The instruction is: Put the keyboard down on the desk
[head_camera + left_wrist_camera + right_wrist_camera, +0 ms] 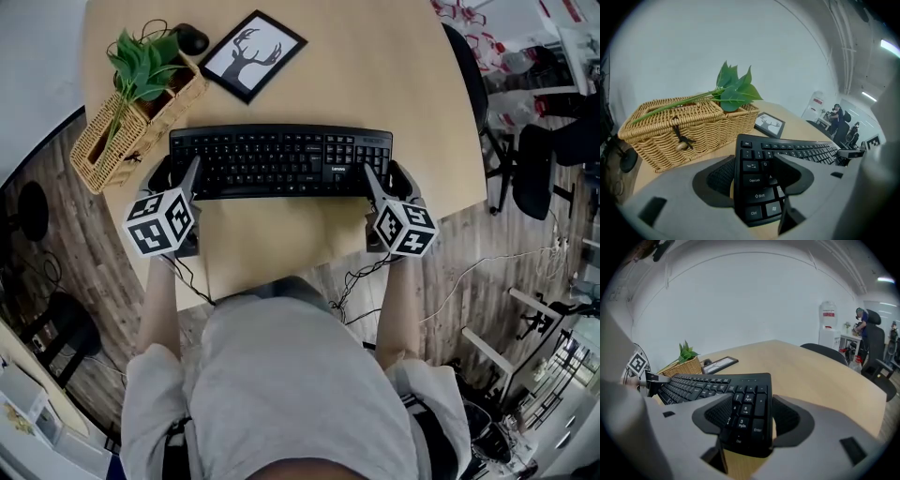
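our left hand-held gripper (754, 180) clamps the left end, and our right hand-held gripper (747, 420) the right end, of the long black plastic keyboard (281, 155). its long axis spans crosswise between them, low over the light wooden table (394, 75), so both should lower evenly.

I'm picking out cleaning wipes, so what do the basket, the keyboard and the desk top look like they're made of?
The basket looks like woven wicker or rattan, tan and matte: interlaced strands show. The keyboard looks like matte black plastic, with moulded keys and white legends. The desk has a smooth, pale wood-look top, possibly laminate; I can't tell.
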Action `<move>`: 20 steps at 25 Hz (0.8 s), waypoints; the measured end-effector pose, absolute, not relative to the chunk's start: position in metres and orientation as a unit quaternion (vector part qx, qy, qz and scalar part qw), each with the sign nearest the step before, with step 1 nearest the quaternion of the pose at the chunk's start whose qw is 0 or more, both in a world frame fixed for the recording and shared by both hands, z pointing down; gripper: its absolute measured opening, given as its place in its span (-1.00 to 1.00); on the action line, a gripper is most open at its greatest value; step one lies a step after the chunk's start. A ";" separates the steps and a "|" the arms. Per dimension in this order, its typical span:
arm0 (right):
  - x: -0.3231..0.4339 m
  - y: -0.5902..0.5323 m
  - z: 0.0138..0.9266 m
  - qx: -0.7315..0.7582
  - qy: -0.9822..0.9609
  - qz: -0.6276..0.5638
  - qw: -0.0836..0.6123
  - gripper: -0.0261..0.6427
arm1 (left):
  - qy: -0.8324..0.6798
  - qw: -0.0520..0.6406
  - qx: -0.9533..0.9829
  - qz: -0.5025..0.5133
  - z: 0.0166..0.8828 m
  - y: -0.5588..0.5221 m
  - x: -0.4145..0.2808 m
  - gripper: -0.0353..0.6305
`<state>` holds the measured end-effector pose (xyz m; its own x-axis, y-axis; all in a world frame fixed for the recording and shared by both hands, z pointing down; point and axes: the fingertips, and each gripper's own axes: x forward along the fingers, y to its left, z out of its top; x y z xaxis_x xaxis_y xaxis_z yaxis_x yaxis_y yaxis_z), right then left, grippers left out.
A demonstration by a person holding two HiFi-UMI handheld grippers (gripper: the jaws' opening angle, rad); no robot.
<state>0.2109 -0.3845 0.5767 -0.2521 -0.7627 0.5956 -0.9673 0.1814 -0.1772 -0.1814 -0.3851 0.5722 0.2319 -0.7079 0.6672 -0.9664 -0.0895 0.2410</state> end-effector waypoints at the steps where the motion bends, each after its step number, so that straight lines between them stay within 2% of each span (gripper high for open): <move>1: 0.210 -0.385 0.580 0.580 -0.744 0.271 0.194 -0.15 | -0.588 0.334 0.710 0.198 0.576 -0.385 -0.182 -0.15; 20: 0.204 -0.393 0.615 0.573 -0.730 0.296 0.225 -0.15 | -0.577 0.361 0.700 0.218 0.610 -0.393 -0.187 -0.15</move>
<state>0.2044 -0.3930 0.6148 -0.2419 -0.7042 0.6675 -0.9702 0.1676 -0.1748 -0.1872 -0.3930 0.6101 0.2388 -0.6496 0.7218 -0.9648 -0.0741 0.2525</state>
